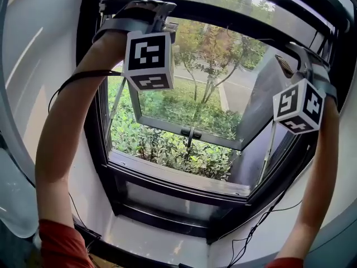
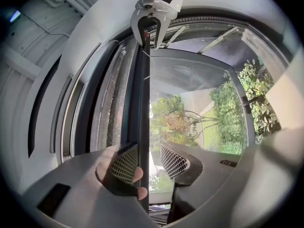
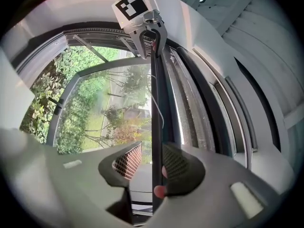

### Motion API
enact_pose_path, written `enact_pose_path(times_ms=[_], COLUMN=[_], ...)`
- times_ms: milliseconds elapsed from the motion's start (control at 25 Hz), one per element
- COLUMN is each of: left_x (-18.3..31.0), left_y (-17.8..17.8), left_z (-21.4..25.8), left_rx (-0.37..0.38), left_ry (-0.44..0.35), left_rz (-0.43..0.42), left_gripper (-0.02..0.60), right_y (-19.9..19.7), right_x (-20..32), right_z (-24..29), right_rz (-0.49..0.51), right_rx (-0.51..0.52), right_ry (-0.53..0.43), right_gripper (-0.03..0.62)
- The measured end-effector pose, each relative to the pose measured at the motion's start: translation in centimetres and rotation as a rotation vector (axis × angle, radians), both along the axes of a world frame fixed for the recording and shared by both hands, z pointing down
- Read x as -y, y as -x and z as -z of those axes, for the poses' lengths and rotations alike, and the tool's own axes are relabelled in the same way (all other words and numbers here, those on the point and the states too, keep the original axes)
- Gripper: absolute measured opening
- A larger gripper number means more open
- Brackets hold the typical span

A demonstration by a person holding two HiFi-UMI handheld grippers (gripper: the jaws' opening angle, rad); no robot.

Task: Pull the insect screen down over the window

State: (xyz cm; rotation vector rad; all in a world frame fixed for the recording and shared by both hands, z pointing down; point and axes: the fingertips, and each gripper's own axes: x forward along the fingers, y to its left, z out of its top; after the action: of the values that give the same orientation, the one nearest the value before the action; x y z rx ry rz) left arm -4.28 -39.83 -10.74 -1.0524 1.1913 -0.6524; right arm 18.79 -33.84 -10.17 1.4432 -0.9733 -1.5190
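Step in hand: taking hold of the screen, before any pull. Both arms are raised to the head of the black-framed window [image 1: 178, 186]; its glazed sash [image 1: 189, 128] stands tilted outward over green shrubs [image 1: 167, 149]. The opening below is uncovered, so we judge the insect screen to be stowed at the top, with none of it drawn down.

A dark slim metal bar [image 2: 144, 103] runs along the top of the opening; we take it to be the screen's pull rail (the mesh itself we cannot make out with certainty). The left gripper [image 2: 149, 163] has its jaws spread with the bar between them; one pad lies against the bar, the other stands clear. The right gripper [image 3: 147, 163] is likewise spread around the same bar [image 3: 158, 108]; one pad touches it, the other shows a gap. Neither gripper pinches it.

Next move, in our judgement: close both pairs of jaws firmly on the bar; then bring both hands down together and level, so the rail does not skew in its side tracks.
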Motion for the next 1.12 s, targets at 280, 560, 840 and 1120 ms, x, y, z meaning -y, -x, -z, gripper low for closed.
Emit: enact_pose_path(times_ms=[280, 560, 840, 1120], left_x=[-0.3, -0.1, -0.4, -0.6], left_y=[0.1, 0.0, 0.0, 0.0], left_z=[-3.9, -6.5, -8.4, -13.2], left_rx=[0.021, 0.03, 0.031, 0.045], left_ry=[0.028, 0.078, 0.112, 0.137], left_rz=[-0.024, -0.007, -0.028, -0.024], left_gripper=[0.141, 0.141, 0.141, 0.141], right_y=[0.0, 0.0, 0.2, 0.2], right_x=[-0.2, -0.1, -0.4, -0.6], right_z=[-4.0, -6.5, -8.1, -13.0], right_rz=[-0.014, 0.006, 0.019, 0.029], right_rx=[-0.015, 0.014, 0.031, 0.041], right_ry=[0.033, 0.06, 0.061, 0.104], right_gripper=[0.144, 0.144, 0.144, 0.144])
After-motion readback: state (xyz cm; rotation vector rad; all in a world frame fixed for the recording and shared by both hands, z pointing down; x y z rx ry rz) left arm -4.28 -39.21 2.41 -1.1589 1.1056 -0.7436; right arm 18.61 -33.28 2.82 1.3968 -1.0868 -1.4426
